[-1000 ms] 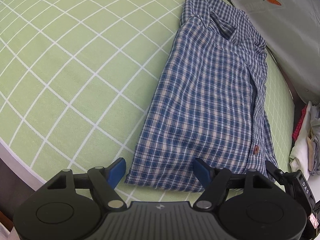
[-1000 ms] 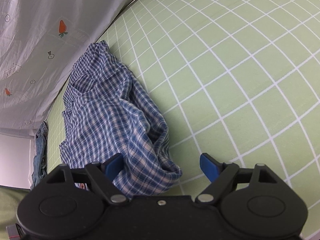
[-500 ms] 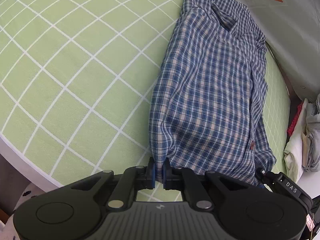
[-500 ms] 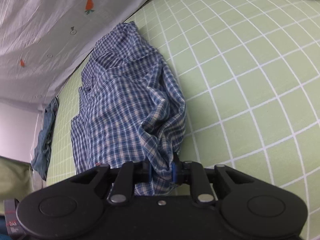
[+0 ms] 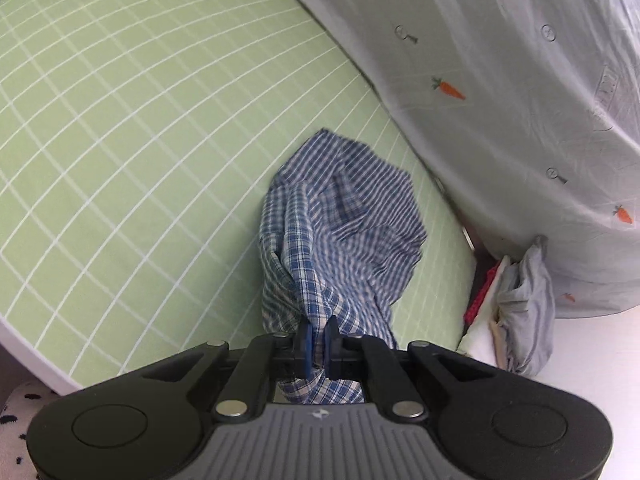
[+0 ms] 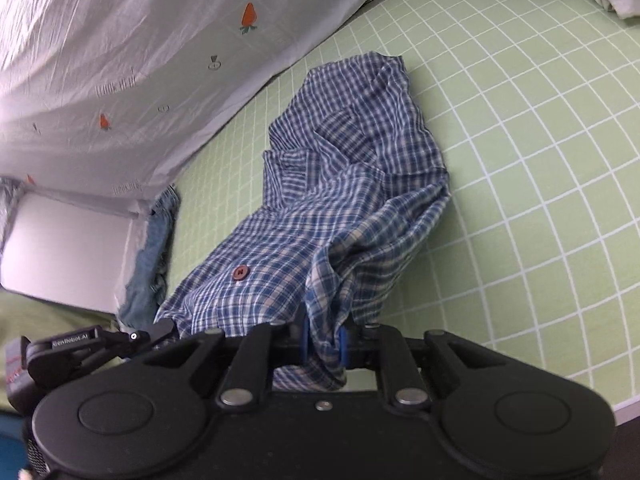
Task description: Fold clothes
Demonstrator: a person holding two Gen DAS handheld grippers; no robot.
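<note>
A blue and white checked shirt lies on the green grid-patterned sheet. Its near end is lifted and bunched, and its collar end rests on the sheet. My left gripper is shut on the shirt's near hem. In the right wrist view the same shirt shows a brown button. My right gripper is shut on a bunched fold at the other near corner. The left gripper's body shows at the lower left of the right wrist view.
A white cover with a carrot print hangs along the far edge of the sheet. Folded grey and white clothes are stacked at the right. A denim garment lies beyond the shirt, at the left. The sheet's near edge drops off.
Both grippers went from open to shut on the shirt's near hem, then lifted it. The shirt, flat before, now hangs bunched from the two grippers, and both views have swung toward the carrot-print cover.
</note>
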